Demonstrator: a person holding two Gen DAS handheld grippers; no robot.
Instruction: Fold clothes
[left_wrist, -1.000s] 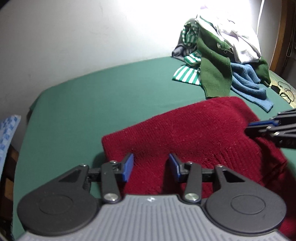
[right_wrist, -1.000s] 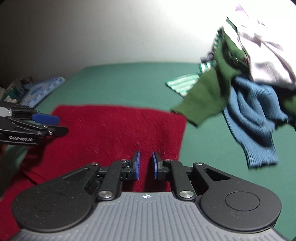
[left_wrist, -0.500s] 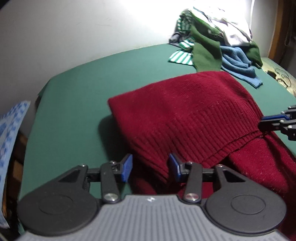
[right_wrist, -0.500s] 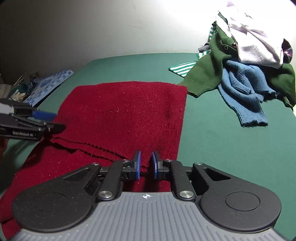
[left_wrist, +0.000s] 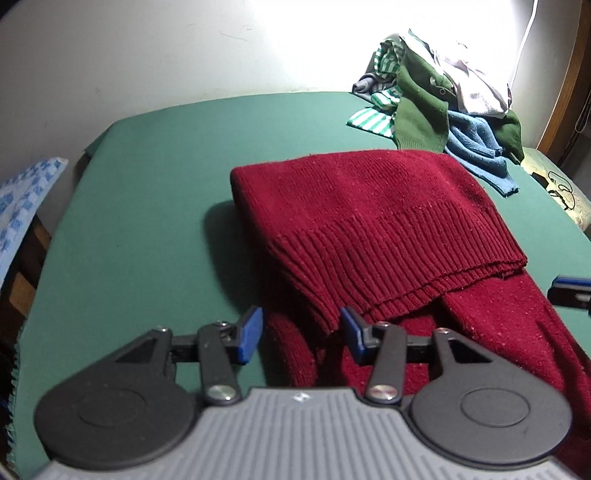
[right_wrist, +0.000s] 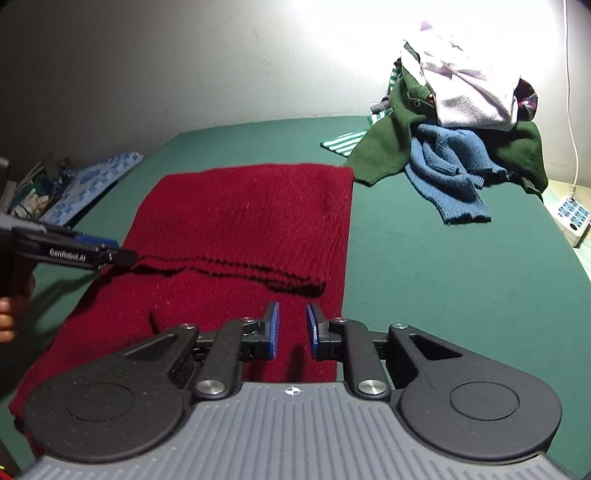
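I am looking down on a red sweater lying on a green table, and I am placing everything else against that sweater. It is lying folded over itself — its ribbed hem is resting across the lower layer, a loose edge running across the garment. My left gripper is hovering at the hem's near left corner with its fingers spread wide and released; the cloth is sitting between them, but I cannot tell whether they are touching it. My right gripper is hovering over the sweater's near right part, just inside its right edge, its fingers parted by a narrow gap and grasping nothing. From that camera the left gripper's tip is showing beside the hem's left end.

Beyond the sweater's far right corner a pile of clothes is sitting — a green garment, a blue knit and a white piece on top. The green sleeve end is lying just beside the sweater's far corner. Bare green table is stretching left of the sweater and to its right. A white power strip is lying well right of the sweater, at the table's edge.
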